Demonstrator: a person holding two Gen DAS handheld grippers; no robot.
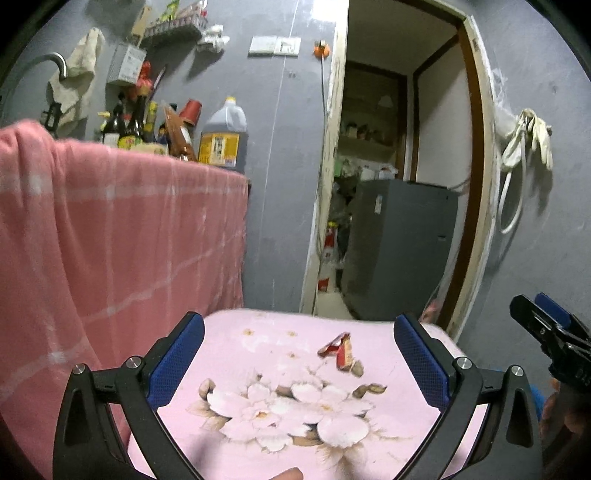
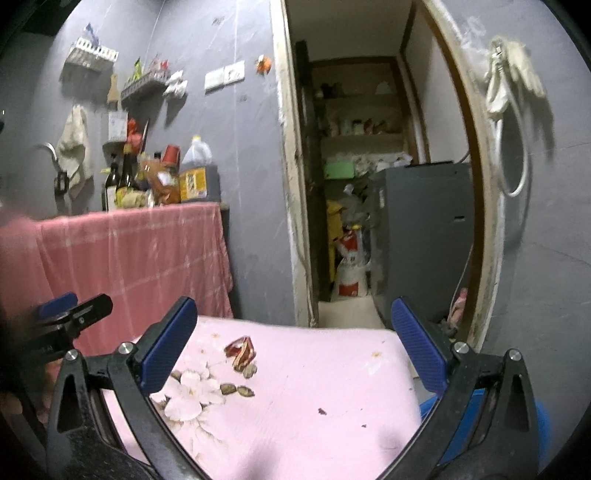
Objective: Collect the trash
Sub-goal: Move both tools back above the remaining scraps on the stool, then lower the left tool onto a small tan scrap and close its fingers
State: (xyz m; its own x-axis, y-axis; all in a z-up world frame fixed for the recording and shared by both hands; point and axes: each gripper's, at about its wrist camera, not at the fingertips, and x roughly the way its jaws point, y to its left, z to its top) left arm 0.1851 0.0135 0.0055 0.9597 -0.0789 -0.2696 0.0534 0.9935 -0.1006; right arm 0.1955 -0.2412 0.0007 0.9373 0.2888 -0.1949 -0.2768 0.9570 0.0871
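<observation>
Blue ribbed pads line the black fingers of the left gripper (image 1: 299, 358), which fills the bottom of the left wrist view with its jaws spread wide and nothing between them. Between the fingers lies a pink cushion (image 1: 258, 354) printed with pale flowers and brown leaves, its cloth marked with small stains. On the cushion, right of centre in the frame, sits a crumpled red wrapper (image 1: 340, 350), shiny and folded to a peak; it lies ahead of the pads and touches neither.

From the right wrist view, the right gripper (image 2: 293, 343) is likewise spread wide and empty. Here the same wrapper (image 2: 242, 352) lies left of centre, near the left pad, and dark crumbs dot the cushion (image 2: 314, 369) at lower centre. The tip of the left gripper shows at the left edge of this frame.

At left hangs a pink checked cloth (image 1: 110, 229), draped over a counter edge. Above it, at upper left, stand dark glass bottles (image 1: 127, 129), a red cup (image 1: 190, 110) and a large plastic jug (image 1: 223, 133) of dark liquid with a yellow label. A wire wall rack (image 1: 173, 31) holds small packets.

At upper centre a doorway (image 1: 391, 166) opens onto a grey cabinet (image 1: 399, 243), shelves of jars and a red-and-white sack (image 2: 351, 269) on the floor. White gloves (image 1: 528, 136) hang on the grey wall at right.
</observation>
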